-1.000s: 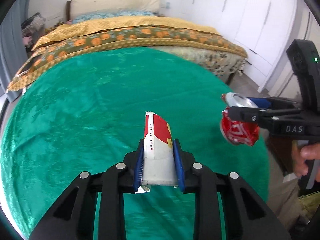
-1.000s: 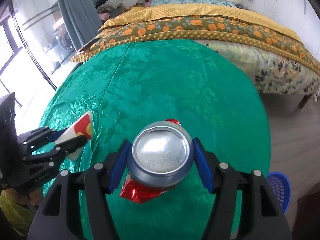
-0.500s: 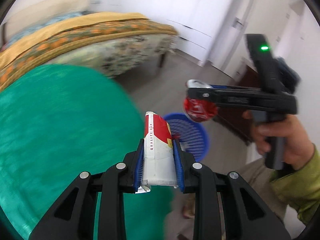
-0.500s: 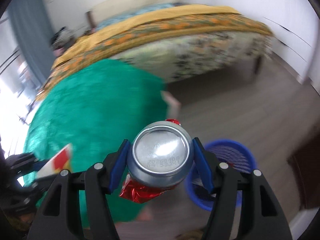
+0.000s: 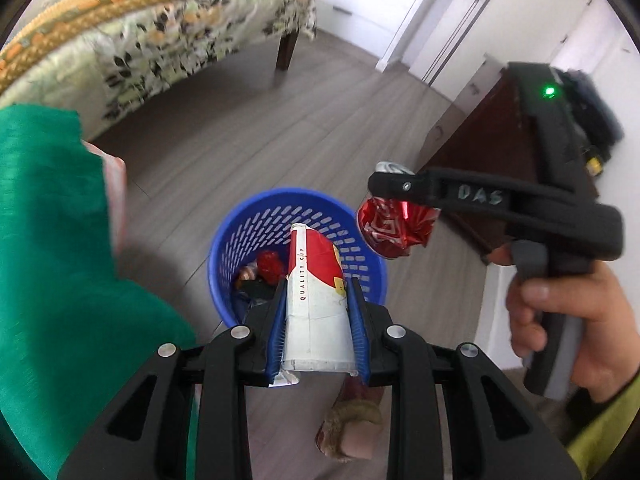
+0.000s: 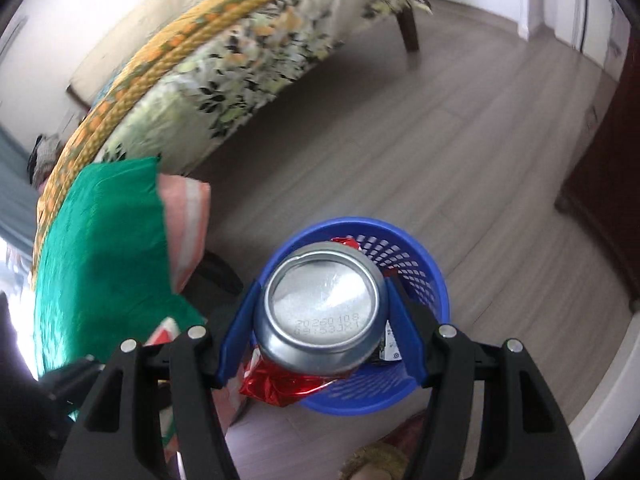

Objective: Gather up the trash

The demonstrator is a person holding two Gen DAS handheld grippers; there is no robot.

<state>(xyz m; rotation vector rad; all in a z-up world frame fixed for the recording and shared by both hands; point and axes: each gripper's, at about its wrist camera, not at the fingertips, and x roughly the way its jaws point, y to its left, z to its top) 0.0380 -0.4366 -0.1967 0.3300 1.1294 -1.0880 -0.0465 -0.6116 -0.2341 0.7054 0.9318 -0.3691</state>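
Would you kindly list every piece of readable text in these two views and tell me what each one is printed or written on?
"QUALITY CUP": printed lengthwise on the flattened paper cup held in the left gripper.
"DAS": handwritten on the arm of the right gripper.
"20260108" above a second line, roughly "09:53JX1": stamped on the silver base of the crushed can.
The white label inside the blue basket is too small to read.

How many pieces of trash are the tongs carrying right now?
2. A flattened red-and-white paper cup in the left tongs; a crushed red aluminium can in the right tongs, both above the blue basket.
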